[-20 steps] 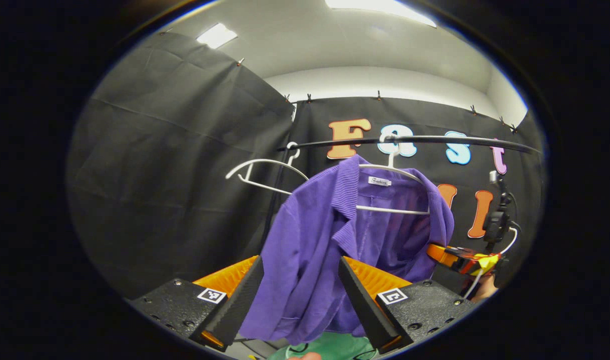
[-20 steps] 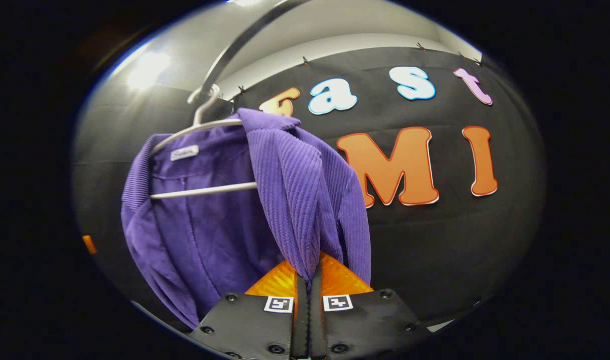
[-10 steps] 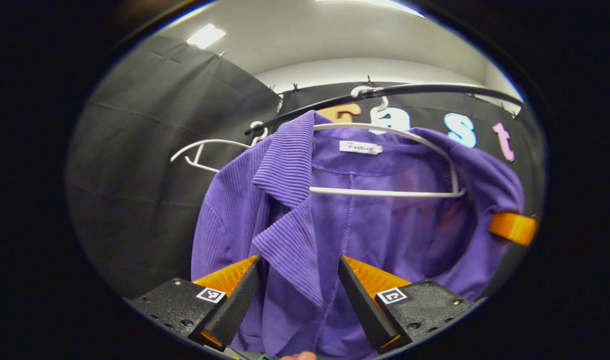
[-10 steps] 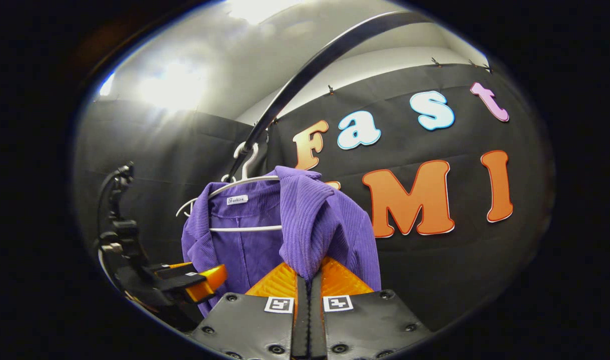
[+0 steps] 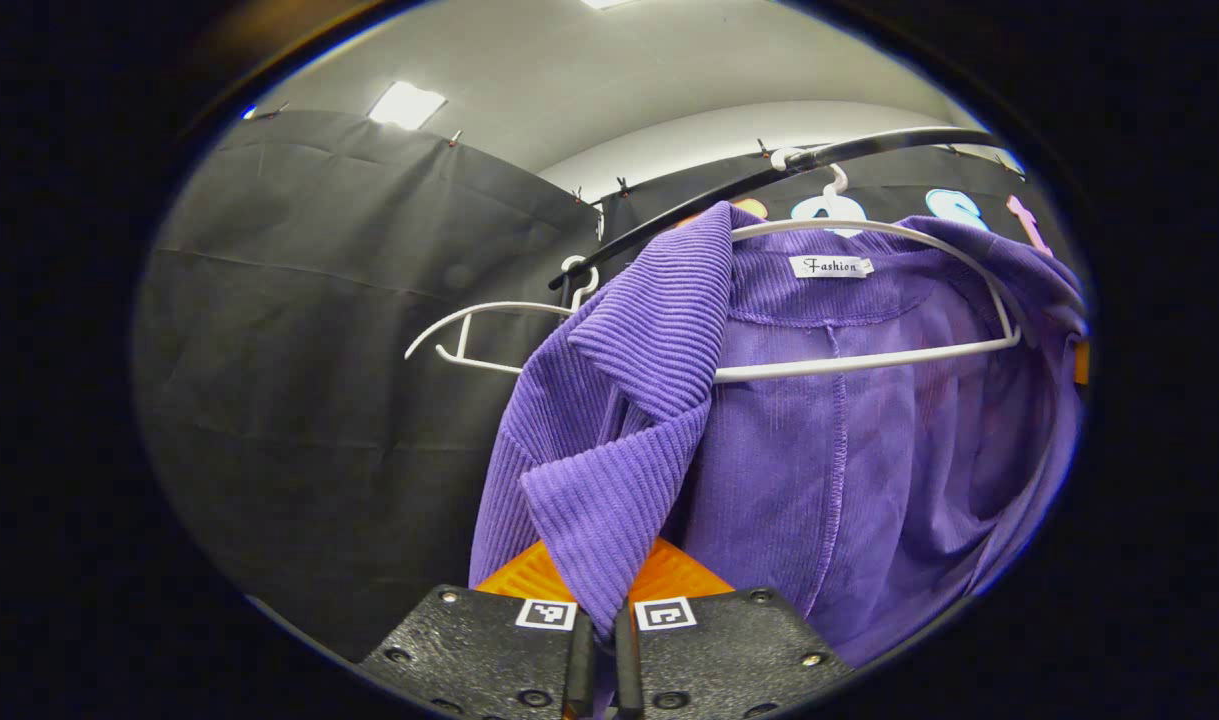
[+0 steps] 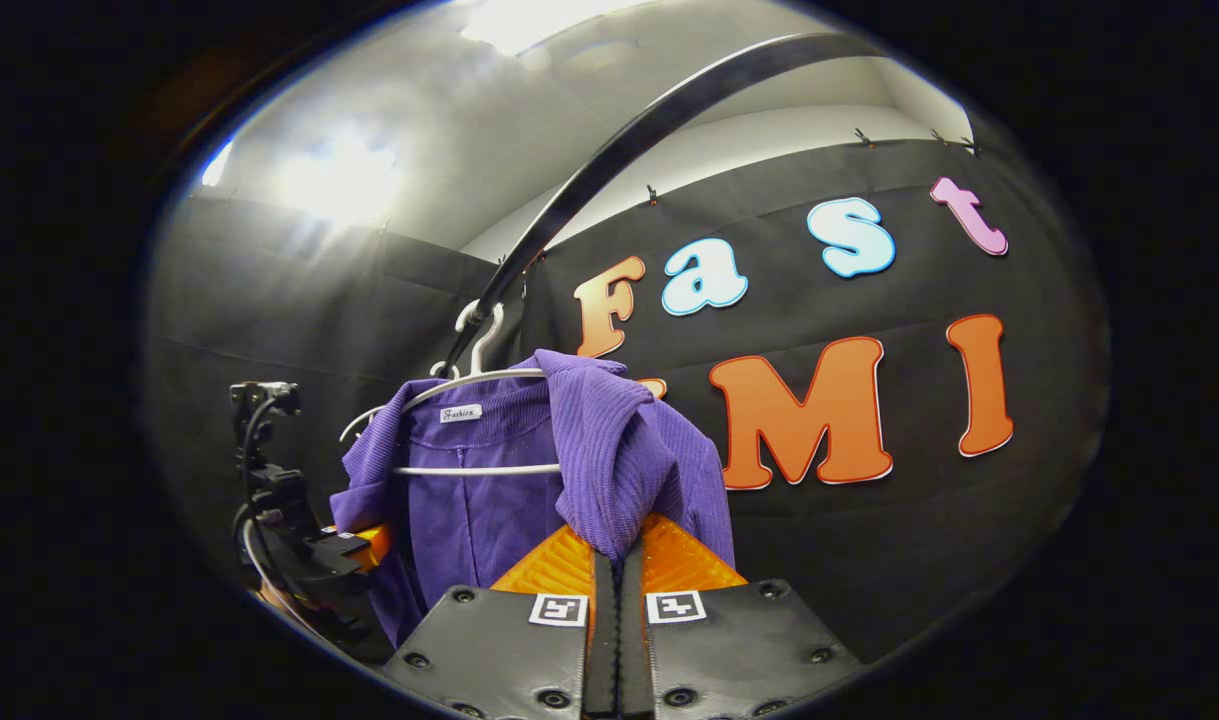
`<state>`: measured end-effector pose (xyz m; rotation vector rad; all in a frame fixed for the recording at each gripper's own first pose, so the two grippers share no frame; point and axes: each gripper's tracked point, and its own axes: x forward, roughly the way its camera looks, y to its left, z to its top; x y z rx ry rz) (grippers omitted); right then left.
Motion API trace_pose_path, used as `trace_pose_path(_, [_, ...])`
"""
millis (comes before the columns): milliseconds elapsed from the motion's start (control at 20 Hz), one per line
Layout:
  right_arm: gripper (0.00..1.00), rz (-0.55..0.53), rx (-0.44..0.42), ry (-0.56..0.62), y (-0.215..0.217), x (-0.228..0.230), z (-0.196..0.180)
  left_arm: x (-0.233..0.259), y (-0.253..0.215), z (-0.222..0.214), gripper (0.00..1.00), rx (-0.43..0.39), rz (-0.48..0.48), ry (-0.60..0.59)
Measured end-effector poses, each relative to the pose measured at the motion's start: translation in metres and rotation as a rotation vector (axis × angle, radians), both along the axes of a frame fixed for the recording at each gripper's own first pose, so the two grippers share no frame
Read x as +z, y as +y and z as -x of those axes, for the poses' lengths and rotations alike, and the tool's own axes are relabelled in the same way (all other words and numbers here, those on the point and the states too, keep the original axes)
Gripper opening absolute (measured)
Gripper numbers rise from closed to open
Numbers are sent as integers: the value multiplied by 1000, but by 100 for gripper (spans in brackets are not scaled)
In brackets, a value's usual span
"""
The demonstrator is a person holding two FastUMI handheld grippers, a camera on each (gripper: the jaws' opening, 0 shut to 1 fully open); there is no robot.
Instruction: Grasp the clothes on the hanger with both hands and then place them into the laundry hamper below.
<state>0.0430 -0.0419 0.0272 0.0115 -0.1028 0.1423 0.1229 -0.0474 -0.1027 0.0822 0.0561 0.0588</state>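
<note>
Where the left gripper view begins, at its lower edge, the left gripper point(image 5: 603, 650) has its two fingers drawn together on the hanging front lapel of the purple jacket point(image 5: 819, 440), the ribbed cloth pinched between them. Just above that fold, the jacket's left shoulder and collar drape over a white hanger point(image 5: 869, 300), whose crossbar runs behind the open front. Farther up, the hanger's hook sits on a dark curved rail point(image 5: 769, 180). Beside the jacket, on the same rail, hangs a second hanger point(image 5: 489, 335), bare. Behind all this stands the black cloth wall, with ceiling lights point(image 5: 406, 103) above.

Nearest in the right gripper view, the right gripper point(image 6: 617, 640) is likewise closed, both fingers pressing the jacket's other front edge point(image 6: 609, 470), which bunches down into the grip. Beyond it the jacket hangs on its hanger point(image 6: 469, 420) from the rail point(image 6: 609, 160). Off to the side, near the jacket's far edge, the left gripper's body point(image 6: 309, 550) appears with cables trailing from it.
</note>
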Motion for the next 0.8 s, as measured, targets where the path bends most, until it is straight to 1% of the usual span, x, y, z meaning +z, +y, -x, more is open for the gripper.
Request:
trace_pose_path(100, [8, -2, -35, -25, -3, 5, 1, 17, 10, 12, 5, -4, -27, -15])
trace_pose_path(150, [8, -1, -56, -42, -5, 9, 1, 29, 15, 16, 2, -5, -36, -31])
trace_pose_path(250, [8, 14, -94, -77, -9, 16, 2, 55, 27, 19, 2, 7, -50, -65])
trace_pose_path(350, [8, 32, -126, -103, -15, 24, 0, 87, 46, 16, 7, 38, -63, -111])
trace_pose_path(450, [8, 21, -146, -109, -21, 30, 0, 124, 63, 10, 7, 66, -65, -159])
trace_pose_path(500, [8, 10, -158, -112, -25, 34, 0, 139, 70, 3, 1, 76, -64, -179])
trace_pose_path(550, [8, 2, -174, -120, -30, 37, -3, 153, 77, -3, 4, 89, -80, -213])
trace_pose_path(600, [8, -5, -188, -129, -36, 42, -6, 167, 85, -9, 1, 109, -128, -258])
trace_pose_path(650, [8, -16, -197, -135, -40, 44, -10, 173, 92, -19, 1, 122, -169, -288])
trace_pose_path(700, [8, -32, -199, -134, -41, 46, -14, 170, 92, -31, 4, 122, -174, -297])
trace_pose_path(750, [8, -51, -198, -131, -43, 46, -18, 161, 94, -44, 7, 127, -158, -291])
trace_pose_path(800, [8, -67, -199, -133, -46, 50, -23, 147, 102, -53, 1, 139, -129, -267])
